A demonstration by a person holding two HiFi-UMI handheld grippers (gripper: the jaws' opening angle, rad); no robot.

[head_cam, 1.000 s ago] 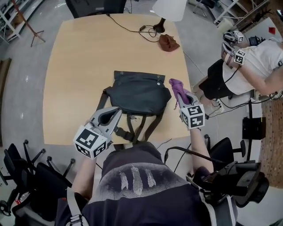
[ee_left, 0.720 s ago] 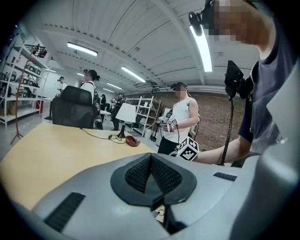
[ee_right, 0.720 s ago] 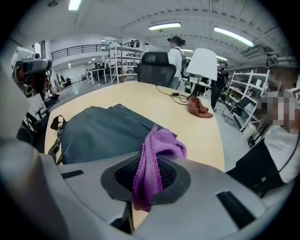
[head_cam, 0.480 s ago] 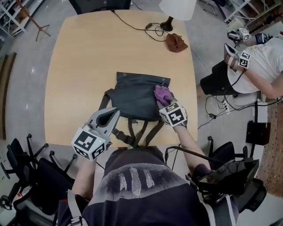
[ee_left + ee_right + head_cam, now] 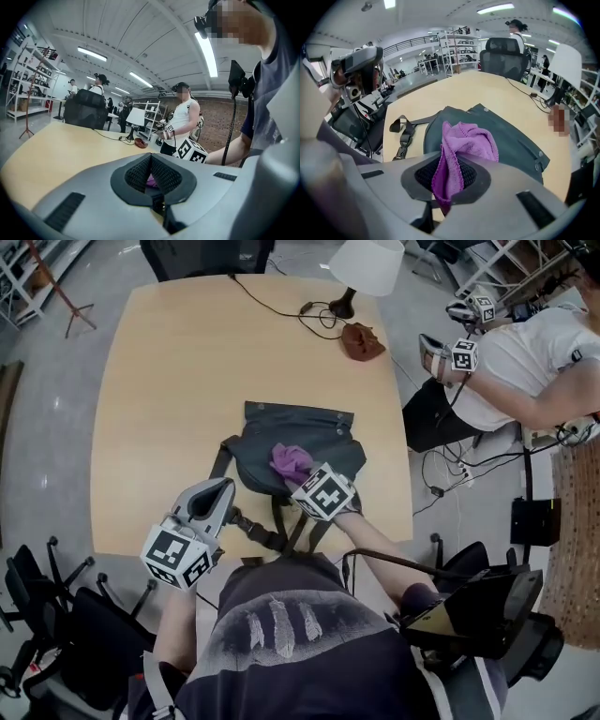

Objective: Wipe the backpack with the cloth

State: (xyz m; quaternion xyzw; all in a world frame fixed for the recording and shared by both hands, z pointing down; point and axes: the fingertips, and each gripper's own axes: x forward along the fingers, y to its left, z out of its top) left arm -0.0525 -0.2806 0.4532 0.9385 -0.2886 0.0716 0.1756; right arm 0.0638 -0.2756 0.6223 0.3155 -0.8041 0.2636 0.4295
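The fingers of the right gripper pinch a fold of the purple cloth. Its soft, light bulk flops ahead of them onto the dark backpack and will likely bunch unless pressed flat. The left gripper has its fingers closed on nothing. From the head view, the limp backpack lies on the worktop under the right fingers, with its straps beside the left ones and worth pinning.

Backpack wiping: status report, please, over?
Right gripper shut on purple cloth, over the dark backpack's middle. Left gripper shut, empty, at the near table edge beside the straps. Nothing blocking the backpack.
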